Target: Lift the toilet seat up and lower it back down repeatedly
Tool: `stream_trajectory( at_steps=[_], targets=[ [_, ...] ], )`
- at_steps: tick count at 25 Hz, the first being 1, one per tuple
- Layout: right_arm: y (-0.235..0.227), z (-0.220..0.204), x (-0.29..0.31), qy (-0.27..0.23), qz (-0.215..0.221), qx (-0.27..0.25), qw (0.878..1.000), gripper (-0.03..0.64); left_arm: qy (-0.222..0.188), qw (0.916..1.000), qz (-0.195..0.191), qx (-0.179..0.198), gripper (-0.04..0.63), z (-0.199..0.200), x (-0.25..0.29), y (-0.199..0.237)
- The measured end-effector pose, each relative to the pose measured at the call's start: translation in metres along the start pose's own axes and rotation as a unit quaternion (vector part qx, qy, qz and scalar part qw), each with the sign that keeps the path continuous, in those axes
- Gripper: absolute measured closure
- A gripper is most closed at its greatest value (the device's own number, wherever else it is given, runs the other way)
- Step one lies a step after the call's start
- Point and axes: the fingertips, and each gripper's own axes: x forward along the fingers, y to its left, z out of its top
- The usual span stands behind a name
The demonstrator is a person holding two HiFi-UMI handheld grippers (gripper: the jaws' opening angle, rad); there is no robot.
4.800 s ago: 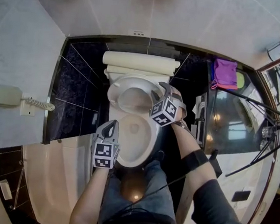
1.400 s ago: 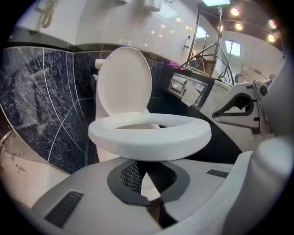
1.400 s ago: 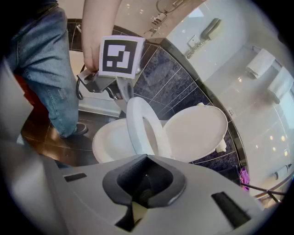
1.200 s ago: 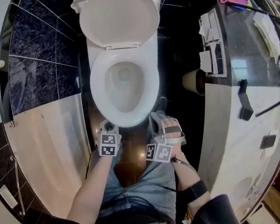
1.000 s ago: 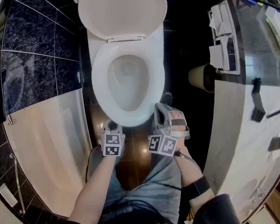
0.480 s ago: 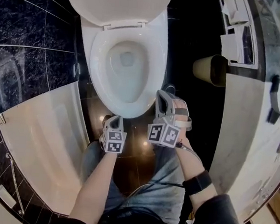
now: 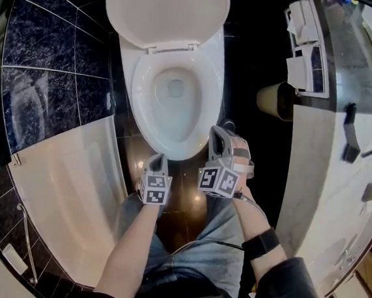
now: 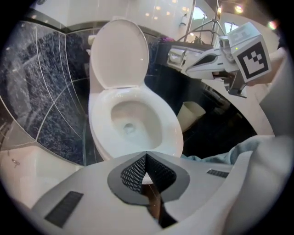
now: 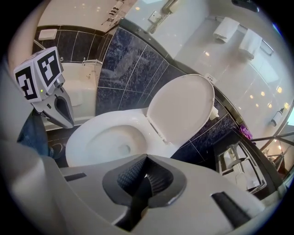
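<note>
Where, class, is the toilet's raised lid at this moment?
The raised lid stands at the head view's top centre, hinged behind the bowl, with dark tiles to its left.

Left tongs (image 7: 160, 158) and right tongs (image 7: 216, 131) hang closed and empty, side by side, tilted downward.

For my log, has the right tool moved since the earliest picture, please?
Yes: the right tool drew back from the toilet bowl's right side to its front rim.
</note>
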Motion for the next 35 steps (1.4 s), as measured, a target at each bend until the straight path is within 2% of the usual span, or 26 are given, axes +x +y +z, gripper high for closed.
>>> stream_trajectory(
  at_steps=[8,16,19,25,29,35],
  targets=[
    [-0.074,0.086,-0.072,-0.031,-0.002,0.056,0.998,0.597,-0.095,0.995,0.016,0.026,0.599,0.145,-0.123,0.003],
    [-0.139,0.156,-0.142,-0.068,0.003,0.093,0.993,0.597,-0.179,0.9824,0.035,0.043,0.598,0.264,-0.243,0.006],
    [-0.155,0.168,-0.165,-0.076,0.013,0.116,0.99,0.597,-0.198,0.9781,0.038,0.053,0.598,0.289,-0.278,0.0],
    [-0.19,0.179,-0.189,-0.096,0.023,0.166,0.981,0.595,-0.239,0.9689,0.055,0.03,0.598,0.327,-0.331,0.004],
    [-0.211,0.183,-0.197,-0.105,0.018,0.199,0.974,0.595,-0.264,0.9612,0.074,0.033,0.598,0.341,-0.351,0.02],
    [-0.226,0.18,-0.205,-0.109,0.003,0.221,0.969,0.595,-0.283,0.9554,0.071,0.044,0.6,0.359,-0.37,0.024]
  ],
)
